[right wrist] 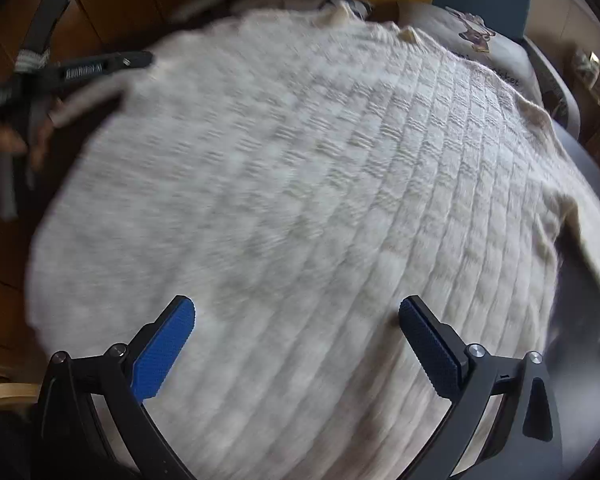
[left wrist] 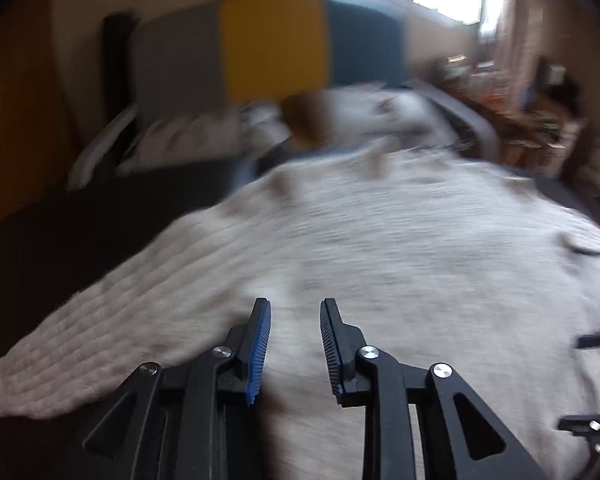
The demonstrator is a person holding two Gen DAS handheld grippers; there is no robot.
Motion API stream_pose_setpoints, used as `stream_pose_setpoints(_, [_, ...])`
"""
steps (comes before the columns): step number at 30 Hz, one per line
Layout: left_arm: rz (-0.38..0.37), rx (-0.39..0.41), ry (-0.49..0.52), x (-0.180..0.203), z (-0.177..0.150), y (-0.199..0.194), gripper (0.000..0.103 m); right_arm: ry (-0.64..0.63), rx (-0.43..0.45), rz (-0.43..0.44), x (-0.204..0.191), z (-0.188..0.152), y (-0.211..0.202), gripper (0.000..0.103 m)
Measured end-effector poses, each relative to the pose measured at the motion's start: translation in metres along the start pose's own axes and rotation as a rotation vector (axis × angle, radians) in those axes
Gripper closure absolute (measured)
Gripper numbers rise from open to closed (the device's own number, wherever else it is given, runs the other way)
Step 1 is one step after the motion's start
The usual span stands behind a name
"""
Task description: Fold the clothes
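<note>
Sweater (right wrist: pixel 300 168), cream, in a ribbed waffle knit, spread flat over a dark surface (left wrist: pixel 72 232) that I take for a bed or sofa, its body filling most of both wrist views. One sleeve (left wrist: pixel 80 344) runs out toward the surface's left edge in the left wrist view; the neckline lies at the far side, toward the yellow cushion (left wrist: pixel 276 44) and the blue cushion (left wrist: pixel 364 40) at the back edge. A second pale garment with a printed figure (right wrist: pixel 476 36) lies beyond the collar.

Left gripper (left wrist: pixel 295 344): my jaws stand partly apart, with only knit showing below the gap and nothing clamped; the sleeve's long axis runs down-left from the fingers, so this hand is the nearer one to it. Right gripper (right wrist: pixel 296 344): jaws wide apart, above the body of the sweater, holding nothing. In the right wrist view the left gripper appears at the sweater's left border.

I judge the fold has not begun; the coming move likely turns on bringing the left sleeve across the body. Motion blur hides whether either fingertip touches the cloth
</note>
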State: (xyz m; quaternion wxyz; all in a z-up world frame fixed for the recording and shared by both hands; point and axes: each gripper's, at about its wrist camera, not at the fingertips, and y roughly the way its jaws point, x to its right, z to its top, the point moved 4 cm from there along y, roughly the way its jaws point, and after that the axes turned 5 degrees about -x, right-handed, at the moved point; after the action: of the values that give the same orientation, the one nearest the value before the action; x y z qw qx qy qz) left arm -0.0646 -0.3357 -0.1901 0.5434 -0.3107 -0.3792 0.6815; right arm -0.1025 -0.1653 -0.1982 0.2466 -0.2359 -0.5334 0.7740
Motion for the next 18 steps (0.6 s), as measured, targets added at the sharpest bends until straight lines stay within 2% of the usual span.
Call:
stream_pose_setpoints(3, [-0.068, -0.039, 0.083, 0.039, -0.022, -0.003, 0.077, -0.003, -0.032, 0.005, -0.004, -0.026, 0.006, 0.0])
stream_pose_setpoints(5, [-0.074, -0.065, 0.1, 0.049, -0.037, 0.003, 0.077, -0.052, 0.009, -0.018, -0.016, -0.038, 0.003, 0.0])
stream_pose_setpoints(7, [-0.041, -0.049, 0.126, 0.055, -0.041, 0.0, 0.077, -0.058, 0.004, 0.006, -0.017, -0.039, 0.001, 0.0])
stream_pose_setpoints(8, [-0.05, -0.055, 0.116, 0.056, -0.039, -0.005, 0.078, -0.07, -0.003, 0.029, -0.015, -0.037, -0.001, 0.0])
stream_pose_setpoints(10, [-0.119, -0.021, 0.087, 0.061, -0.025, -0.016, 0.078, -0.063, -0.001, 0.102, -0.003, -0.03, -0.01, 0.0])
stream_pose_setpoints(13, [-0.188, 0.045, 0.141, 0.091, 0.006, -0.022, 0.077, 0.073, 0.083, 0.108, 0.058, -0.011, -0.039, 0.0])
stream_pose_setpoints(15, [-0.248, 0.084, 0.224, 0.127, 0.033, -0.017, 0.077, 0.157, 0.14, 0.076, 0.104, 0.005, -0.054, 0.0])
stream_pose_setpoints(18, [-0.314, 0.134, 0.355, 0.184, 0.071, -0.004, 0.077, 0.278, 0.195, -0.138, 0.177, 0.005, -0.077, 0.0])
